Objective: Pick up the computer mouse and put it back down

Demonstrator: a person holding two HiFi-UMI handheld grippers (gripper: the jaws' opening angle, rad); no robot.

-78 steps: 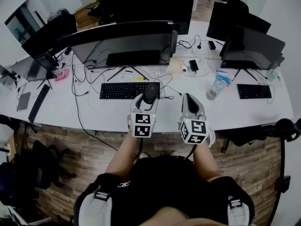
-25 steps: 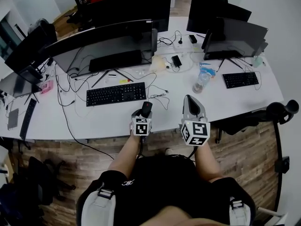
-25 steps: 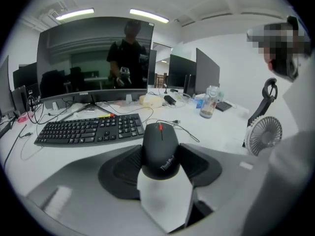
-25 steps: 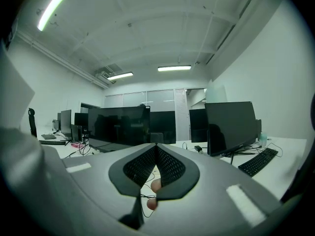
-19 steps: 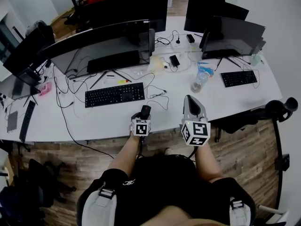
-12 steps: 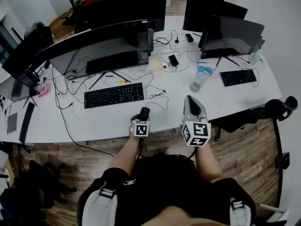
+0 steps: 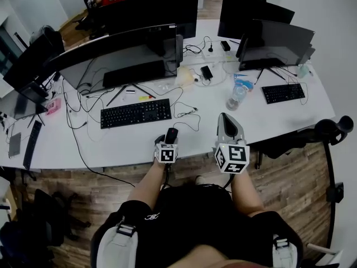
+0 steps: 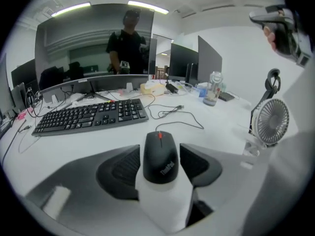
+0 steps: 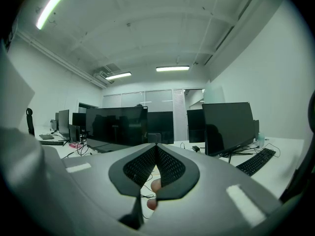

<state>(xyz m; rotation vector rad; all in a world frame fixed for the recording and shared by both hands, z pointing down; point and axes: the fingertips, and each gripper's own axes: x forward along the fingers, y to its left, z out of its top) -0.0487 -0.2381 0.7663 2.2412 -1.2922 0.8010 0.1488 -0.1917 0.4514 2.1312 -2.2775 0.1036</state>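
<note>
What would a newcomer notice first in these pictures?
A black mouse is gripped between the left tongs at the near edge of the white desk. The right tongs, shut and empty, hang beside it. Dark monitors crowd the desk's far side.

1. The computer mouse [image 8: 159, 151] sits right between the left gripper's [image 7: 169, 140] jaws, by the desk's [image 8: 59, 146] near edge.
2. Ahead and left of that claw, the keyboard [image 8: 91, 114] lies on the desk.
3. Straight ahead, beyond the mouse, there's a loose cable [image 8: 177, 114].
4. The fan [image 8: 269, 122] is off to its right, with the bottle [image 8: 212, 88] farther ahead on the right.
5. The right gripper [image 7: 227, 128] is over on its right, apart from the mouse.
</note>
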